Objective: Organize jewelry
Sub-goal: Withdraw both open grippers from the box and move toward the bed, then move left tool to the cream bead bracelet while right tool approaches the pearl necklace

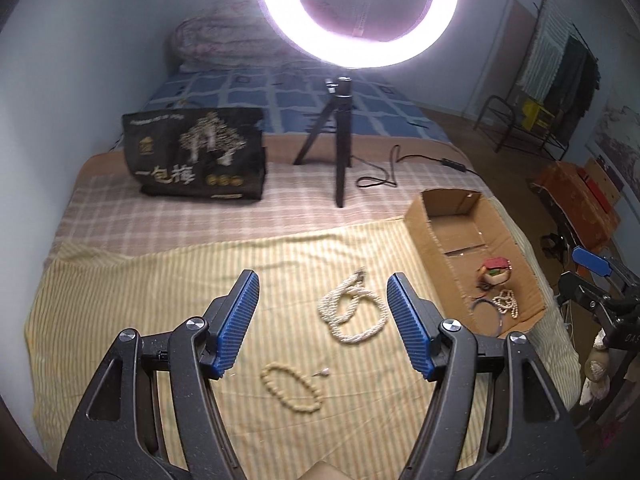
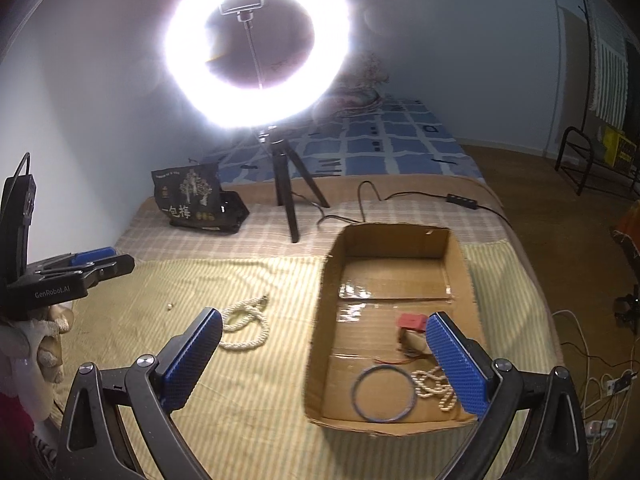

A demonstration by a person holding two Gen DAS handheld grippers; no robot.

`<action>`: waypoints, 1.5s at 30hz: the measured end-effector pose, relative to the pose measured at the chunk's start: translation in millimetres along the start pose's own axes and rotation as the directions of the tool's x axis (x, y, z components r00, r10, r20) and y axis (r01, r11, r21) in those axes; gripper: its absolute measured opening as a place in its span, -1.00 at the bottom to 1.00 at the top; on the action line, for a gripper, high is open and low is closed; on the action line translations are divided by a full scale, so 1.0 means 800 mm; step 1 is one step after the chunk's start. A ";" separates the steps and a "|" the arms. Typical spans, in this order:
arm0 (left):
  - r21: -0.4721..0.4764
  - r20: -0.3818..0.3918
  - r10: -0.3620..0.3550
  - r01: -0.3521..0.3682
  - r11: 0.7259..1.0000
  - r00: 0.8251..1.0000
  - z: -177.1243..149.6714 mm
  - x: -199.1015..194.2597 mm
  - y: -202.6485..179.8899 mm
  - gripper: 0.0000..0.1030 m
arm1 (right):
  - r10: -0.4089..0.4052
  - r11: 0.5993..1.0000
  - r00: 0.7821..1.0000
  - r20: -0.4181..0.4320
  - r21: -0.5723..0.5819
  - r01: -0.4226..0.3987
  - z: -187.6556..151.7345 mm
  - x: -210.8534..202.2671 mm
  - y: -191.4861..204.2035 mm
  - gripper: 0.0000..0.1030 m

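Observation:
A coiled pearl necklace (image 1: 352,314) (image 2: 244,322) lies on the yellow striped cloth (image 1: 140,300), in front of my open left gripper (image 1: 322,300). Nearer the camera lie a small bead bracelet (image 1: 290,388) and a tiny earring (image 1: 324,372). The open cardboard box (image 1: 424,236) (image 2: 324,320) holds a blue bangle (image 2: 382,394), a pearl strand (image 2: 434,390) and a red item (image 2: 410,322). My right gripper (image 2: 324,344) hovers open over the box's near left corner, nothing between its fingers.
A lit ring light on a black tripod (image 1: 338,136) (image 2: 288,184) stands behind the cloth, its cable (image 1: 384,172) trailing right. A black printed bag (image 1: 196,154) (image 2: 196,200) sits at the back left. The bed edge drops off to the right.

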State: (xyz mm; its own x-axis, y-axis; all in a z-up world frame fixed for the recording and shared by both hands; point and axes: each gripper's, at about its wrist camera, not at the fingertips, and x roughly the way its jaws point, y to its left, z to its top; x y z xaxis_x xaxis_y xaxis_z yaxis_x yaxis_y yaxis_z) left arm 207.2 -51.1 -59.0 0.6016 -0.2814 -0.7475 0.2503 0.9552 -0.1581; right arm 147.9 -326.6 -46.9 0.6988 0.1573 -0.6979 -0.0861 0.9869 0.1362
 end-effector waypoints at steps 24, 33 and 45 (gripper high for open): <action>-0.056 -0.222 0.009 -0.022 0.998 0.975 -0.079 0.061 0.082 -0.29 | 0.183 0.961 0.967 -0.177 -0.176 -0.214 -0.048 0.113 0.118 0.64; -0.061 -0.290 -0.016 -0.001 0.998 0.957 -0.093 0.091 0.078 -0.48 | 0.191 0.914 0.912 -0.364 -0.272 -0.300 -0.073 0.172 0.146 -0.09; -0.061 -0.350 -0.010 -0.012 0.998 0.937 -0.110 0.123 0.076 -0.52 | 0.137 0.907 0.913 -0.383 -0.323 -0.271 -0.078 0.199 0.162 -0.21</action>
State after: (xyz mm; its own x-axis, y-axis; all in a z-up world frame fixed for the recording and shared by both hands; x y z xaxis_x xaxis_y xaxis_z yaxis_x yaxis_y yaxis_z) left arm 215.3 -13.0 -198.9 0.2955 -0.2414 -0.9243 0.1969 0.9622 -0.1883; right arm 203.3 -171.7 -184.2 0.3544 0.2923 -0.8883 -0.4970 0.8635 0.0859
